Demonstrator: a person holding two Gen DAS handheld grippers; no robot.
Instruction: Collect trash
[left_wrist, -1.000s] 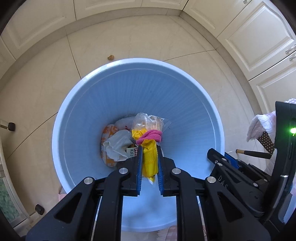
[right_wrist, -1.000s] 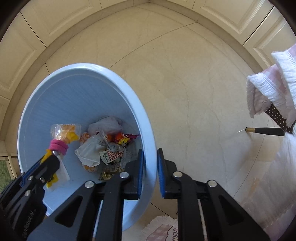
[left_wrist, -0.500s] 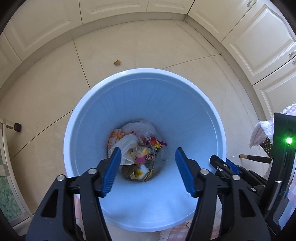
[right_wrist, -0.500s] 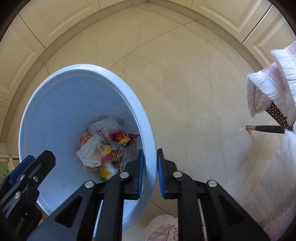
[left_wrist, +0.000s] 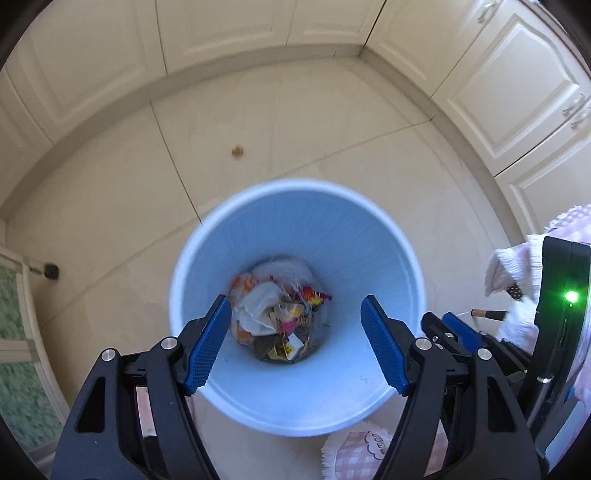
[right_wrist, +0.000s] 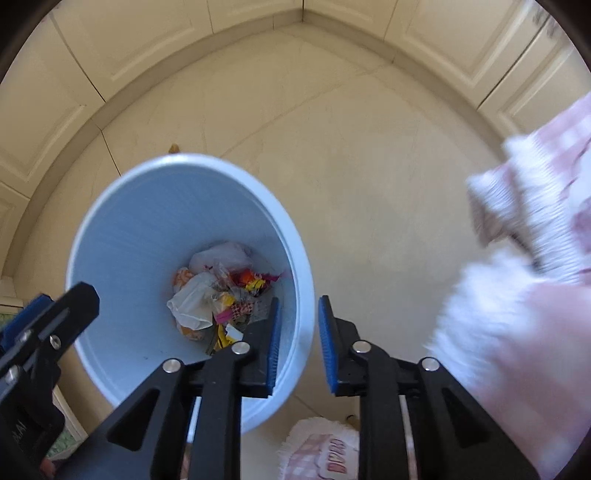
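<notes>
From the left wrist, the left gripper (left_wrist: 295, 332) hangs over the blue bin (left_wrist: 388, 258), jaws opening wide with nothing between them. The yellow-and-pink wrapper it pinched a second ago now lies among the trash (left_wrist: 280, 325) at the bottom, so that piece counts as collected. A small crumb (left_wrist: 238, 150), possibly food, waits on the floor (left_wrist: 110, 203).

From the right wrist, the right gripper (right_wrist: 297, 339) straddles the bin's rim without gripping, jaws parting slightly from their earlier near-closed gap, and the bin looks smaller than before.
</notes>
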